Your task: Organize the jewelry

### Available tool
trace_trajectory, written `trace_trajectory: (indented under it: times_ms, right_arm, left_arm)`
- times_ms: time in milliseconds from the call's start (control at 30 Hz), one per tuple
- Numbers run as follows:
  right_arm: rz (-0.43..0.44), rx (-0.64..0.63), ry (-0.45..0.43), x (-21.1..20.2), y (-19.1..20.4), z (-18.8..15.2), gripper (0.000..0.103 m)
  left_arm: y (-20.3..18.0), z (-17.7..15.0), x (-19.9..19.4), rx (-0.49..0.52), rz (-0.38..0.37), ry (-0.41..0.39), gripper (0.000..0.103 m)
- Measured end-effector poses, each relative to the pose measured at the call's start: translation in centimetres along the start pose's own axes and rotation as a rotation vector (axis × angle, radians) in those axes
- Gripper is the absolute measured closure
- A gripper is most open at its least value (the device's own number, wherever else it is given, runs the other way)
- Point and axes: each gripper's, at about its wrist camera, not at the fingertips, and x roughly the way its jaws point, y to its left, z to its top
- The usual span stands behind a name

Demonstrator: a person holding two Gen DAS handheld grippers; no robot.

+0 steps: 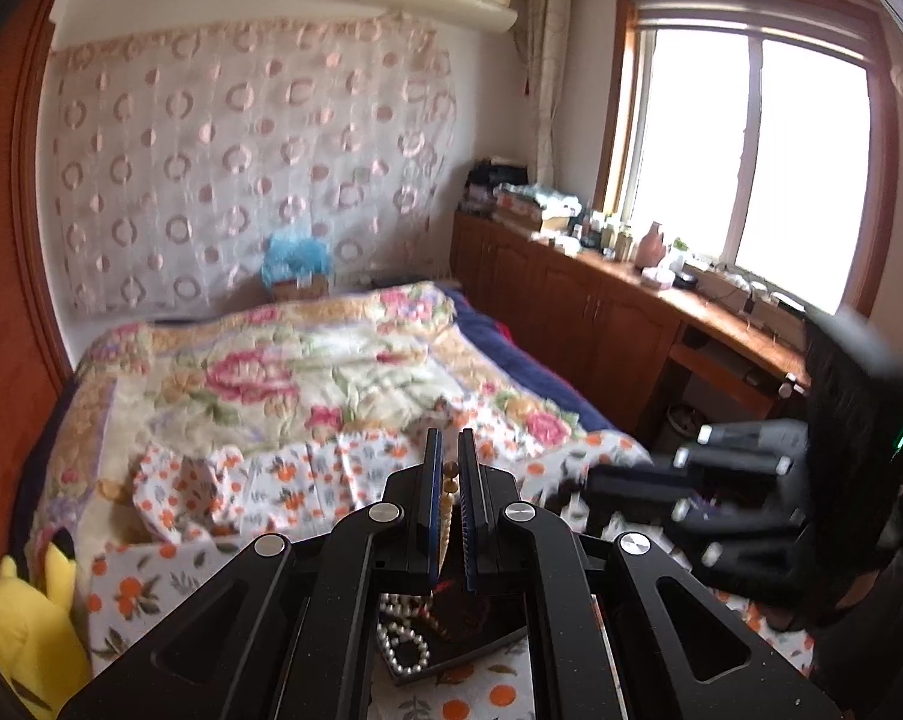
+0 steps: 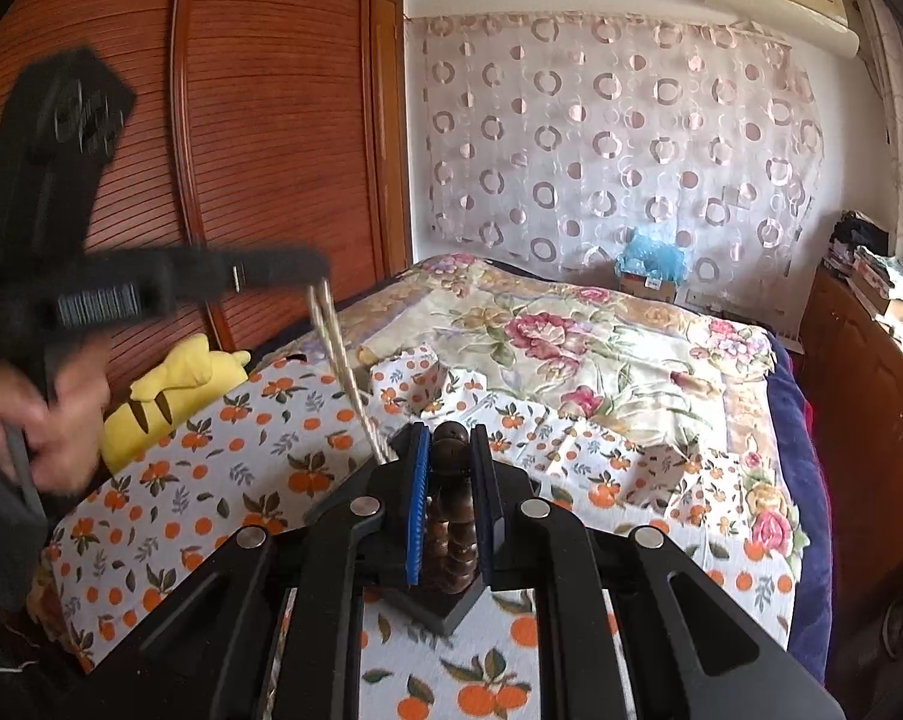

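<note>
No writing or brand can be read anywhere. The left gripper (image 1: 450,450) is pinched narrow on a pale beaded strand (image 1: 446,516) that hangs toward a dark tray (image 1: 481,642) with a pearl necklace (image 1: 406,642) on the bed (image 1: 259,372). The right gripper (image 2: 450,450) clamps a dark wooden bead bracelet (image 2: 451,516) above the orange-print cloth (image 2: 223,468).
</note>
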Motion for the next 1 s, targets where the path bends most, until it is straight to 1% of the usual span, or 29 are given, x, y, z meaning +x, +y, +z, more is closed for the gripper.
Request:
trace_trajectory:
  times_ms: [167,367,467,667,800,1000]
  right_arm:
    - [0.003,0.004,0.014,2.2,-0.6,0.7,0.088]
    - [0.013,0.017,0.051,5.1,-1.3,0.5,0.088]
    - [0.011,0.021,0.072,6.3,-1.5,0.0,0.088]
    - [0.004,0.027,0.114,8.6,-1.9,-0.9,0.088]
    - [-0.001,0.027,0.13,9.7,-1.9,-1.6,0.088]
    - [-0.02,0.026,0.127,9.8,-1.9,-1.8,0.088]
  left_arm:
    - [1.5,-2.9,2.7,-0.031,0.016,0.083,0.099]
    - [2.3,-6.2,5.1,-0.055,0.023,0.168,0.099]
    - [2.5,-7.5,6.1,-0.075,0.009,0.201,0.099]
    - [2.5,-8.7,7.4,-0.082,0.013,0.231,0.098]
    - [2.4,-8.9,7.4,-0.072,0.037,0.231,0.099]
    - [2.6,-9.0,7.4,-0.068,0.055,0.232,0.099]
